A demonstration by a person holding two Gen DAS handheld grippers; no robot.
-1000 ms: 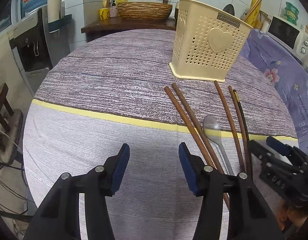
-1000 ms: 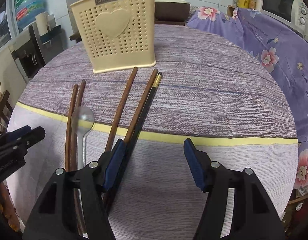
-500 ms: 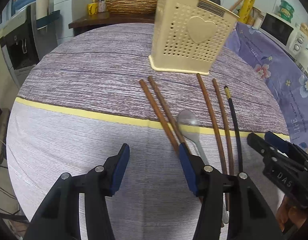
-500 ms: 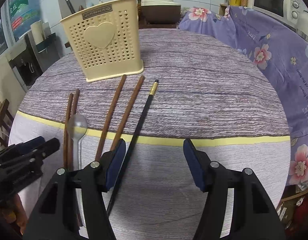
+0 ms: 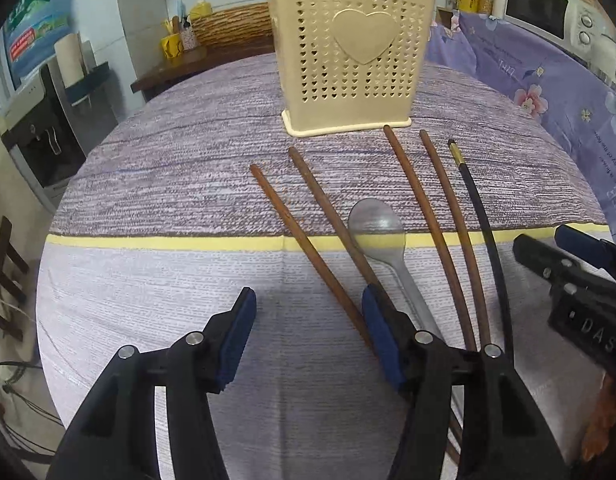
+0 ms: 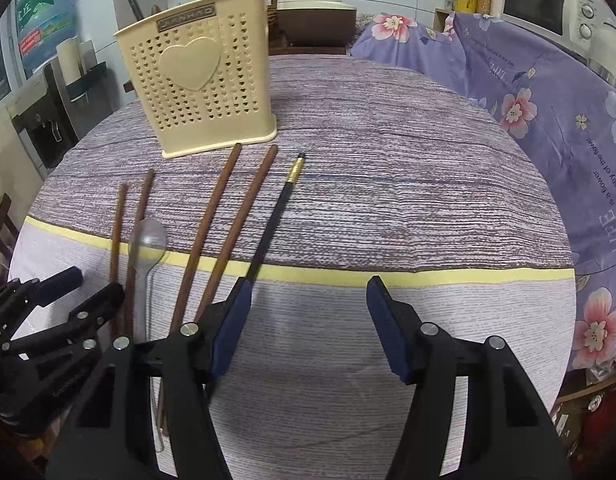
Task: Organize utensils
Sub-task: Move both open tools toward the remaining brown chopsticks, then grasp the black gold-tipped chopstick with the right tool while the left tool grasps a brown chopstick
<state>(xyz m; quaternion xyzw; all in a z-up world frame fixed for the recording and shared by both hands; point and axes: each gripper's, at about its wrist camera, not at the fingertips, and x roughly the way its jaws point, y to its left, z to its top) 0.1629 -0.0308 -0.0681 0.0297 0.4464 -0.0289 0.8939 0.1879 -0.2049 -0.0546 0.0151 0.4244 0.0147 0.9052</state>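
Left wrist view: the left claw (image 5: 305, 338) has just widened and grips nothing; brown chopsticks (image 5: 308, 248) and a spoon (image 5: 378, 224) lie by its right finger, the cream holder (image 5: 350, 56) ahead. Right wrist view: the right claw (image 6: 308, 324) gapes empty, a black chopstick (image 6: 273, 216) beside its left finger

Even indoor light, soft shadows under claws, sharp centre, strong fisheye bending, dark corners.
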